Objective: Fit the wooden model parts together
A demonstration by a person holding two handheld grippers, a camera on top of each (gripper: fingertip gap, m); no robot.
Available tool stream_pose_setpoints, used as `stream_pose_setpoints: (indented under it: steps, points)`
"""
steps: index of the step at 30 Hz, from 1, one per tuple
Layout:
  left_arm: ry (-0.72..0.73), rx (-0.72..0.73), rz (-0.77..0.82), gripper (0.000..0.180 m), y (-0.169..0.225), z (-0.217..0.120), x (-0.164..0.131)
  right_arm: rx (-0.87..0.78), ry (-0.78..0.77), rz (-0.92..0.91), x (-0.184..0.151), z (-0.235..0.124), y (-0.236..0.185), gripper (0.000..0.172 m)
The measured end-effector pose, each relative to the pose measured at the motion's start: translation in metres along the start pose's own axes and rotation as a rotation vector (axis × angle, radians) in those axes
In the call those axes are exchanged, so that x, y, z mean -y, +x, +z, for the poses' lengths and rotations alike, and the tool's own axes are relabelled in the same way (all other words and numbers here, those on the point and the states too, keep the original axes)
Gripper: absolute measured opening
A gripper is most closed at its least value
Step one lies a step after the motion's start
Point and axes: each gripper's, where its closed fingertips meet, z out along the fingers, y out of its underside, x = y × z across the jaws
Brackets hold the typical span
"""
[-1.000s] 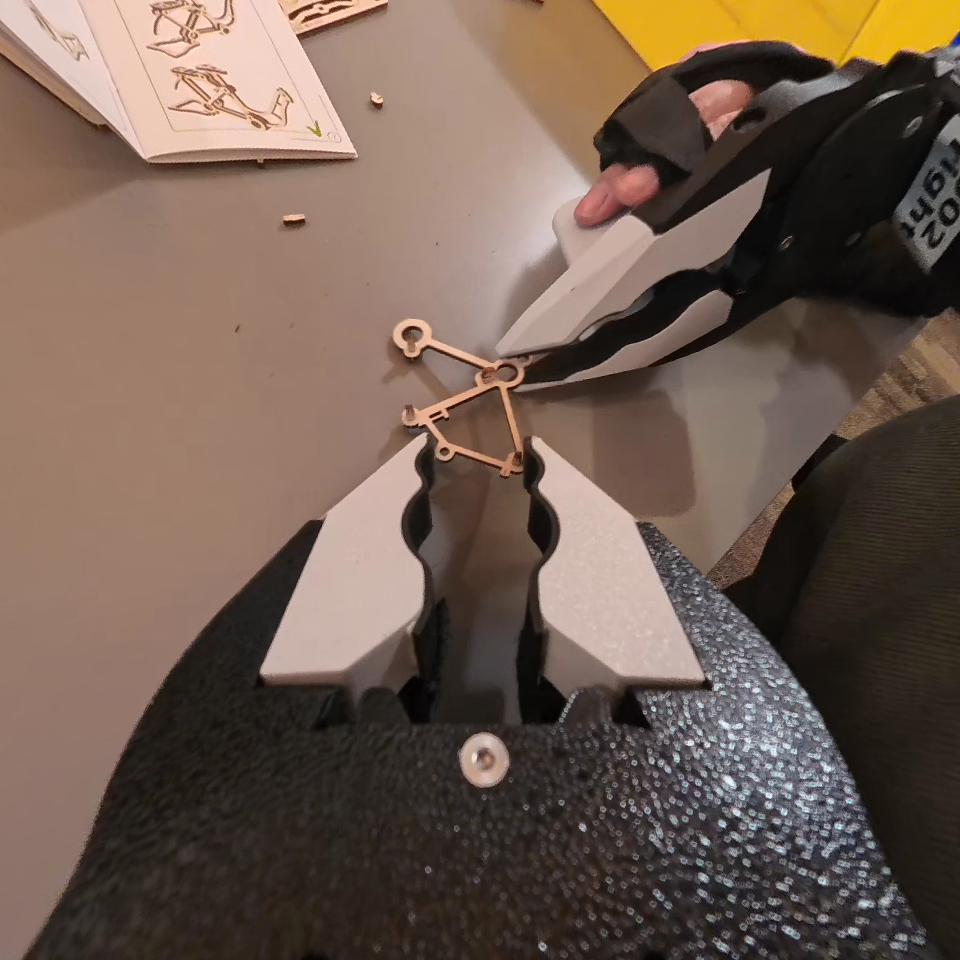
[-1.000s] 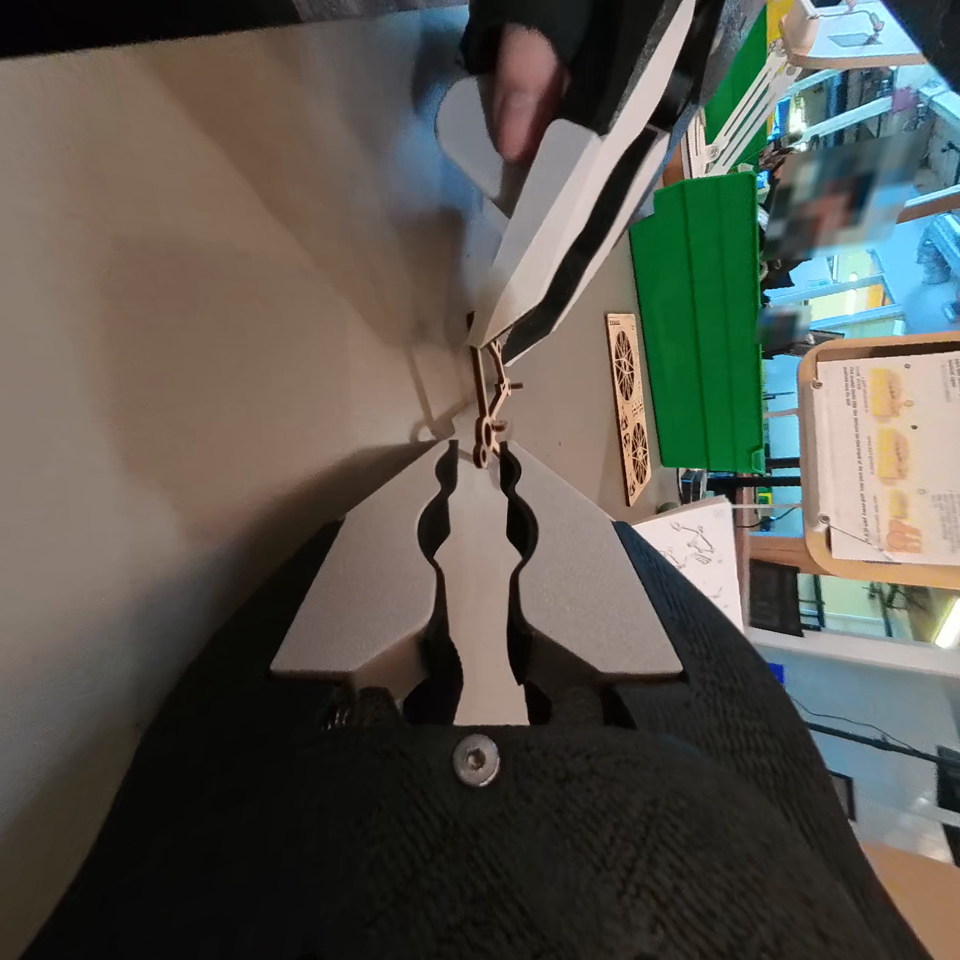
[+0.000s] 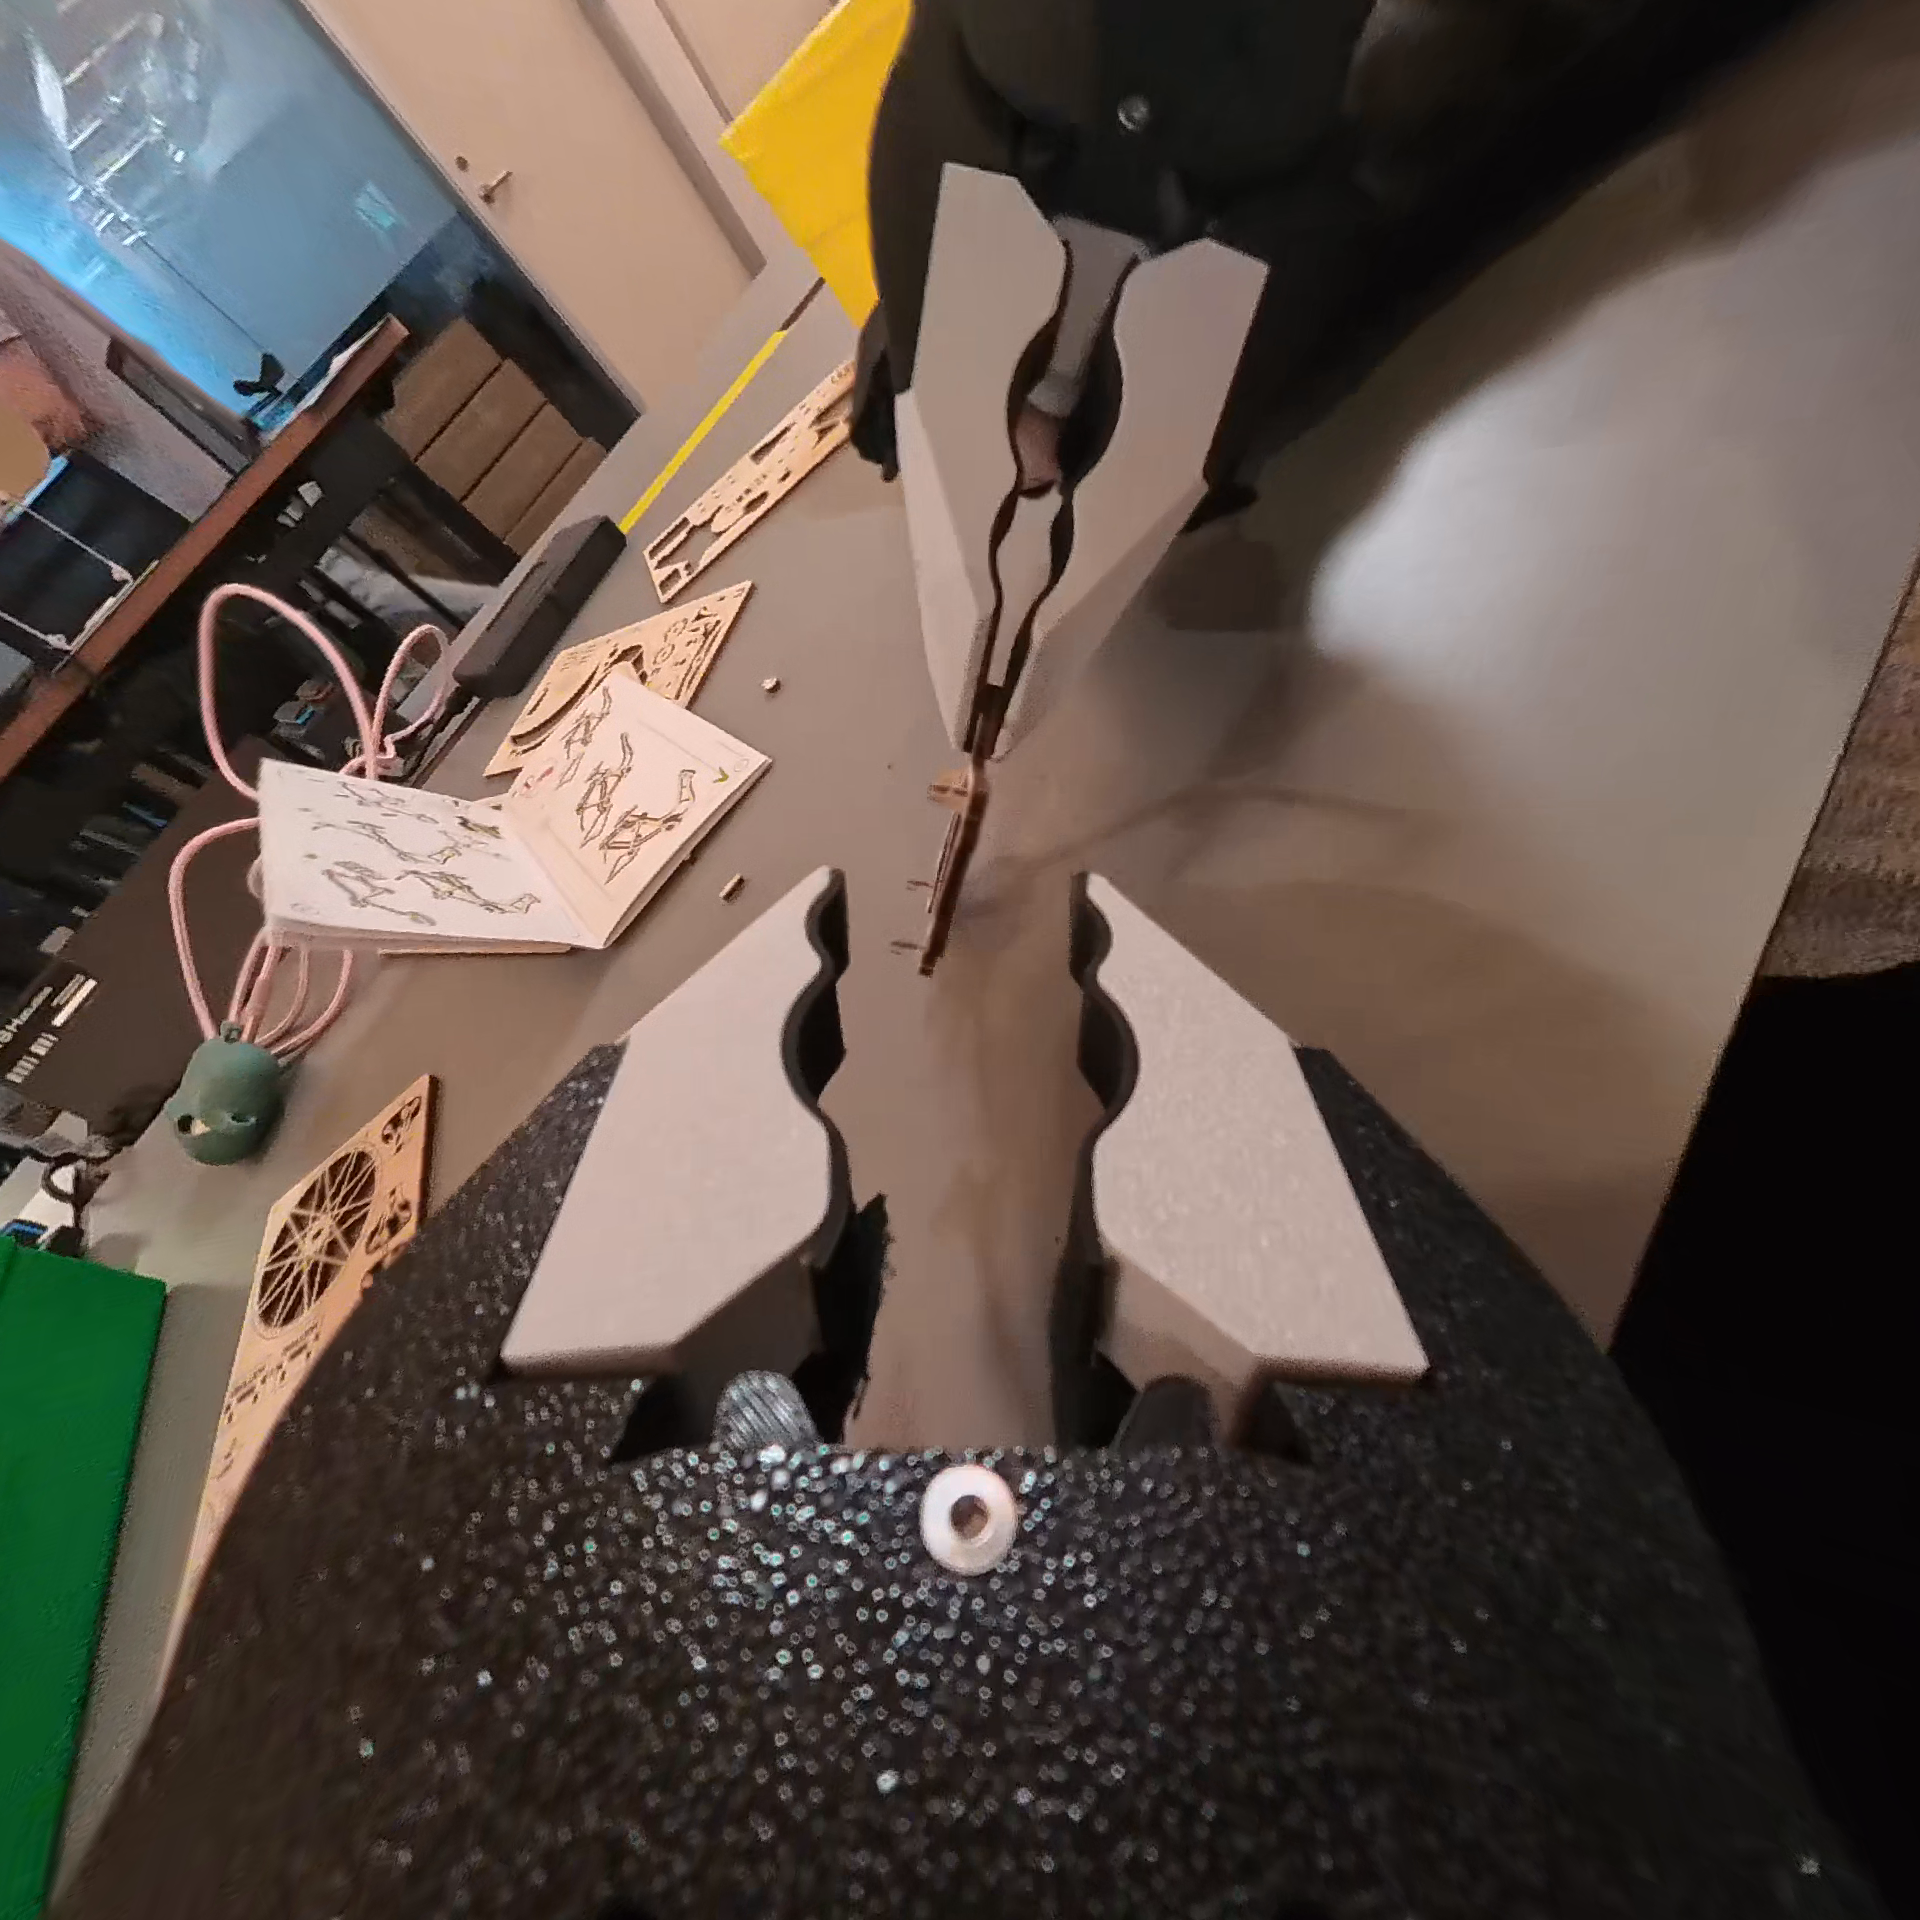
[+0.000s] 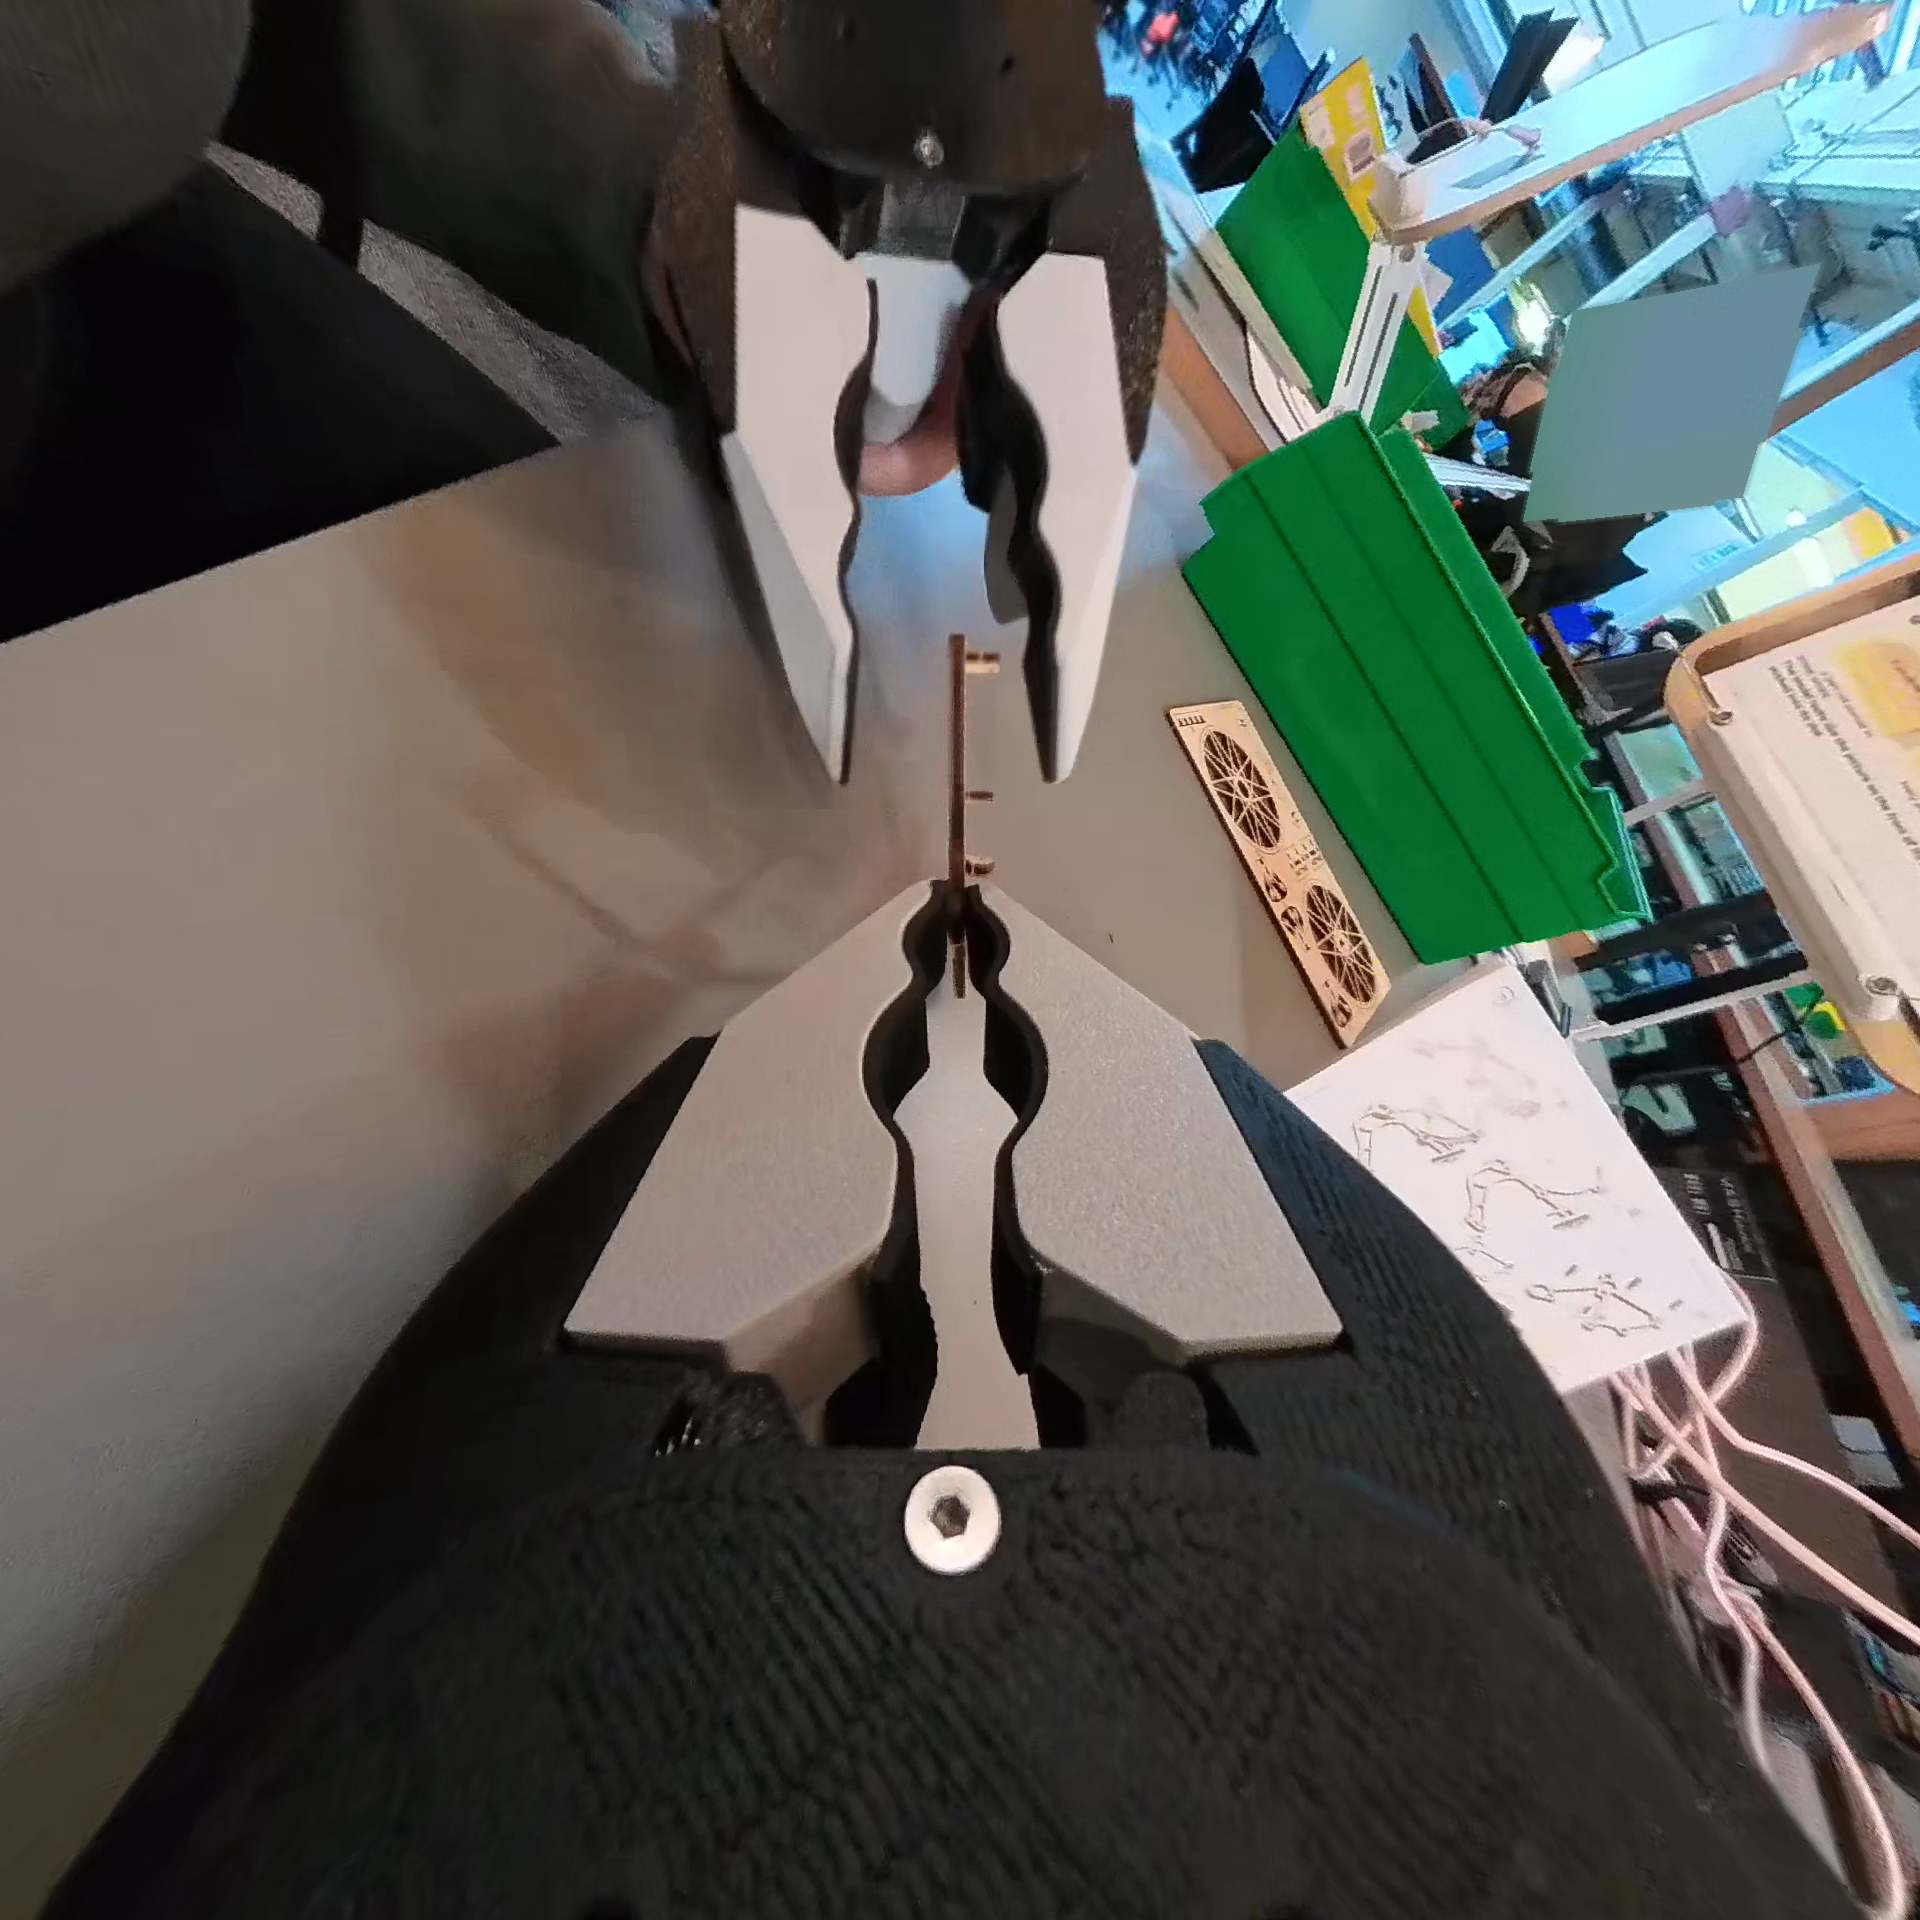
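A thin wooden lattice part (image 4: pixel 957 748) with small pegs on one side is held edge-on above the grey table (image 4: pixel 312 935). My right gripper (image 4: pixel 958 906) is shut on its near end. The pads pinch the flat faces. My left gripper (image 4: pixel 945 774) faces it with its fingers apart. The part's far end stands between them without touching either pad. In the left wrist view the part (image 3: pixel 961 821) hangs from the right gripper (image 3: pixel 982 727), and its free end lies between the tips of my open left gripper (image 3: pixel 958 883).
An open instruction booklet (image 3: pixel 520 831), wooden part sheets (image 3: pixel 332 1226) (image 3: pixel 686 644), a black box (image 3: pixel 530 603), pink cables (image 3: pixel 260 644) and a teal object (image 3: pixel 223 1101) lie to the left. A green bin (image 4: pixel 1403 675) stands beyond the wheel sheet (image 4: pixel 1278 862). The table edge (image 3: pixel 1766 779) runs on the right. The tips of both grippers are at nearly the same place.
The part lay flat with both grippers at its ends. Now it stands on edge in the right gripper, and my left fingers have spread and stand clear of it. Both views have swung round.
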Motion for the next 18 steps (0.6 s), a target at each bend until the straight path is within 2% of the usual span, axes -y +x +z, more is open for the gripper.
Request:
stream_pose_setpoints:
  steps: [8, 18]
  points:
    - [-0.043, 0.011, 0.154, 0.022, 0.007, 0.011, -0.001, 0.025, 0.013, -0.012, 0.001, 0.000, -0.005, 0.000]
    - [-0.081, -0.006, 0.135, 0.001, 0.008, 0.014, -0.007, 0.041, 0.025, 0.001, 0.002, 0.000, -0.007, 0.001]
